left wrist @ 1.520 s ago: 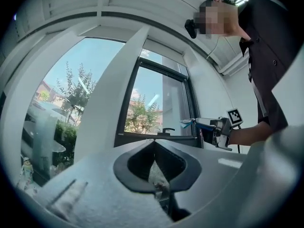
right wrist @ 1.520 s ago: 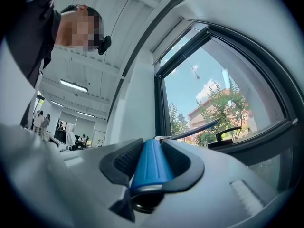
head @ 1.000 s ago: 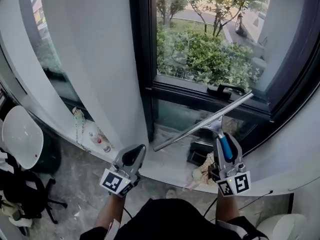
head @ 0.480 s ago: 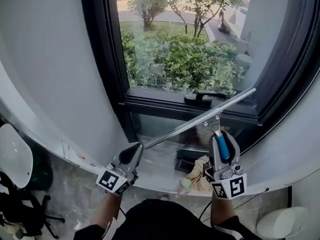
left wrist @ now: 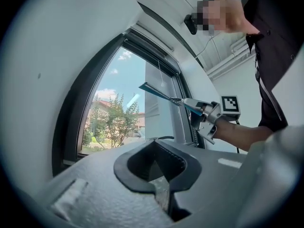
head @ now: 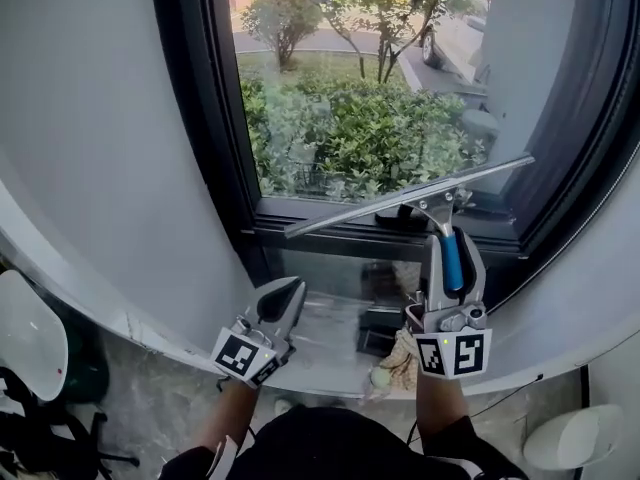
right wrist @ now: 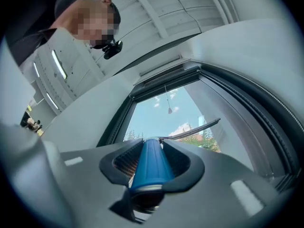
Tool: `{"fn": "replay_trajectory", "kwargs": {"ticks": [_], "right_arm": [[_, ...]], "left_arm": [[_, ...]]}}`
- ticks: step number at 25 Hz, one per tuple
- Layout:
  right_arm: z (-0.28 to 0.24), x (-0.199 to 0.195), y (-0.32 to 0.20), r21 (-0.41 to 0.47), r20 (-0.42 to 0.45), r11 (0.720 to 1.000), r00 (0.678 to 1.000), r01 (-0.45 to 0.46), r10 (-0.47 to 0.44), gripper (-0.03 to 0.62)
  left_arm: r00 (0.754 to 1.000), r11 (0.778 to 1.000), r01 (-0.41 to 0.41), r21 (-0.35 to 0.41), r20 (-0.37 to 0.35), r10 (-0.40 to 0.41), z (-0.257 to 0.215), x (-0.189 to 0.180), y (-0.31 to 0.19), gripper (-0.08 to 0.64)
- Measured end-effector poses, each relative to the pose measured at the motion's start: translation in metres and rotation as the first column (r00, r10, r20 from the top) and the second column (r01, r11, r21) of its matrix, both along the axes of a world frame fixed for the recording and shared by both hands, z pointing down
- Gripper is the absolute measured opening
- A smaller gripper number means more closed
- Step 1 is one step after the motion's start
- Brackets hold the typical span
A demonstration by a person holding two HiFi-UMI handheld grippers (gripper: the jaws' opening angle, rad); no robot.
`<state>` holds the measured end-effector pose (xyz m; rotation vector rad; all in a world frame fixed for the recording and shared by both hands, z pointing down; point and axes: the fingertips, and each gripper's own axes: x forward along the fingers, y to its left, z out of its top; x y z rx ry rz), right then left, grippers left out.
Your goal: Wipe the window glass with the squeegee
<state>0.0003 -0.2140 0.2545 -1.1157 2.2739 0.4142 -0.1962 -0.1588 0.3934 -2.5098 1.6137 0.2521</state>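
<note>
Head view: the right gripper has its jaws clamped on the blue handle of the long metal-bladed squeegee. The blade slants in front of the bottom of the window glass. The left gripper, jaws together and empty, hangs low over the grey window sill.
</note>
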Motion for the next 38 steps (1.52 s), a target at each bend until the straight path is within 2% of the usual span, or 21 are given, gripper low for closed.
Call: {"fn": "replay_trajectory", "kwargs": {"ticks": [4, 10, 14, 19, 24, 29, 34, 38], "right_arm": [[-0.021, -0.023, -0.017, -0.027, 0.085, 0.999, 0.996, -0.038, 0.040, 0.133], [-0.039, -0.054, -0.030, -0.017, 0.124, 0.998, 0.991, -0.053, 0.054, 0.133], [-0.055, -0.067, -0.033, 0.030, 0.137, 0.997, 0.988, -0.074, 0.069, 0.133], [-0.085, -0.087, -0.033, 0.097, 0.165, 0.988, 0.981, -0.122, 0.105, 0.133], [-0.115, -0.102, -0.044, 0.126, 0.231, 0.980, 0.965, -0.154, 0.122, 0.133], [-0.139, -0.107, -0.064, 0.158, 0.297, 0.972, 0.947, -0.176, 0.124, 0.133], [-0.176, -0.113, -0.079, 0.235, 0.341, 0.949, 0.932, -0.209, 0.121, 0.133], [-0.202, -0.113, -0.089, 0.273, 0.380, 0.938, 0.920, -0.213, 0.099, 0.133]], "left_arm": [[0.999, 0.999, -0.039, 0.021, 0.007, 0.039, -0.013, -0.008, -0.003, 0.002], [0.997, 0.997, -0.075, 0.025, 0.037, 0.074, -0.016, -0.017, -0.003, 0.002], [0.994, 0.994, -0.104, 0.035, 0.049, 0.103, -0.018, -0.012, -0.004, 0.002], [0.986, 0.986, -0.165, 0.025, -0.027, 0.166, -0.022, -0.012, 0.003, 0.002], [0.976, 0.975, -0.219, 0.040, 0.003, 0.219, -0.032, -0.006, 0.010, 0.002], [0.974, 0.973, -0.225, 0.056, 0.020, 0.224, -0.035, -0.009, 0.005, 0.002], [0.984, 0.980, -0.175, 0.093, -0.002, 0.176, -0.044, -0.016, -0.012, 0.002], [0.986, 0.983, -0.159, 0.089, 0.066, 0.154, -0.037, -0.006, -0.021, 0.002]]}}
